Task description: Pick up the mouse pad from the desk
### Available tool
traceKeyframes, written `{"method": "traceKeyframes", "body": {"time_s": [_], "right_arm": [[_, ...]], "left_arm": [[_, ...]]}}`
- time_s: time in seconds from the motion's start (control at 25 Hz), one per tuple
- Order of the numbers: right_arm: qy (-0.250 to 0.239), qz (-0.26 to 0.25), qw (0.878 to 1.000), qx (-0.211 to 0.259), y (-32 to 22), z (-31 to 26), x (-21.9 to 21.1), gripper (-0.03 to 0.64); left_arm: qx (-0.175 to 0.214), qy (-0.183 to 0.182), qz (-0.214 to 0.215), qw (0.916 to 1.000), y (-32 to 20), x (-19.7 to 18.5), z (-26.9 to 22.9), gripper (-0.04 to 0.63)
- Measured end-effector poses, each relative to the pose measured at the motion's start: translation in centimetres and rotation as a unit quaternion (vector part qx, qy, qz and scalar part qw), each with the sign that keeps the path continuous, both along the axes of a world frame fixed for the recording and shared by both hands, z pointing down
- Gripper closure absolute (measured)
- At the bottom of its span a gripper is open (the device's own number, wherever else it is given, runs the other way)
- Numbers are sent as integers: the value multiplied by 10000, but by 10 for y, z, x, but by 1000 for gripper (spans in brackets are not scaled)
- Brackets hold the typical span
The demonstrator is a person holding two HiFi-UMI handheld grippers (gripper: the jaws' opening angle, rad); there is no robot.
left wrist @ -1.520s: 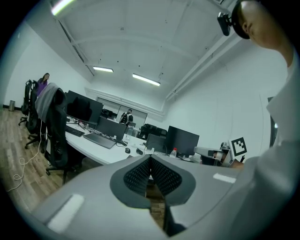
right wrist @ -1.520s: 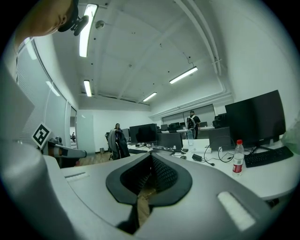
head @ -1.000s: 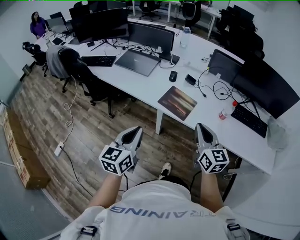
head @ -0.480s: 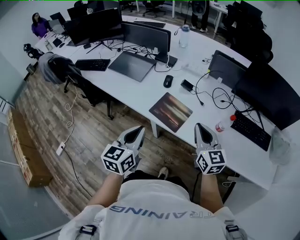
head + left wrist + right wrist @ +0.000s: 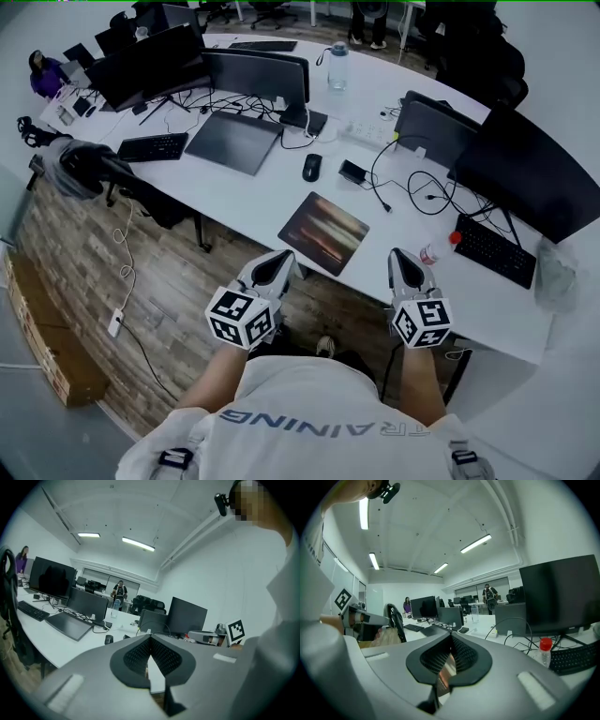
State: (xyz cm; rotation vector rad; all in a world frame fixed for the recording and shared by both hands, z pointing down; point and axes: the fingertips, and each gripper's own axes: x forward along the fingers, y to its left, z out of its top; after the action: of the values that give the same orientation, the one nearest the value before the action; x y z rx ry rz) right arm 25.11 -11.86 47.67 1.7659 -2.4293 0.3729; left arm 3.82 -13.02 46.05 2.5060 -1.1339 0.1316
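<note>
The mouse pad [image 5: 446, 671] is masked by the right tongs [image 5: 451, 644] except for a sliver. The dark item [image 5: 352, 172] beside the mouse [image 5: 311, 167] cannot be identified.

The mouse pad [image 5: 323, 232] is showing a smooth printed face with a faint sheen. The desk [image 5: 246, 199] under it is looking white, smooth and matt. The floor [image 5: 150, 272] is showing grainy wood planks. The left gripper [image 5: 278, 261] and right gripper [image 5: 404, 258] are wearing matt grey plastic shells, and their pads [image 5: 138, 657] are showing a black, finely dotted texture.
</note>
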Motion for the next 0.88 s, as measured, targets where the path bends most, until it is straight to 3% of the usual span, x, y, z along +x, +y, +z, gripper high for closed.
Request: {"method": "traceKeyframes", "body": {"time_s": [0.16, 0.56, 0.68, 0.88], "right_arm": [[20, 262, 9996, -102, -15, 0, -14, 603], [54, 543, 9984, -172, -69, -3, -89, 602], [174, 472, 9985, -214, -74, -1, -103, 603], [52, 525, 9979, -363, -78, 8, -85, 601]], "left_arm": [[-61, 72, 250, 9996, -25, -15, 4, 595], [-108, 28, 546, 9984, -107, -94, 18, 595], [-140, 4, 622, 9980, -119, -99, 21, 595], [-151, 74, 595, 9981, -122, -82, 17, 595]]}}
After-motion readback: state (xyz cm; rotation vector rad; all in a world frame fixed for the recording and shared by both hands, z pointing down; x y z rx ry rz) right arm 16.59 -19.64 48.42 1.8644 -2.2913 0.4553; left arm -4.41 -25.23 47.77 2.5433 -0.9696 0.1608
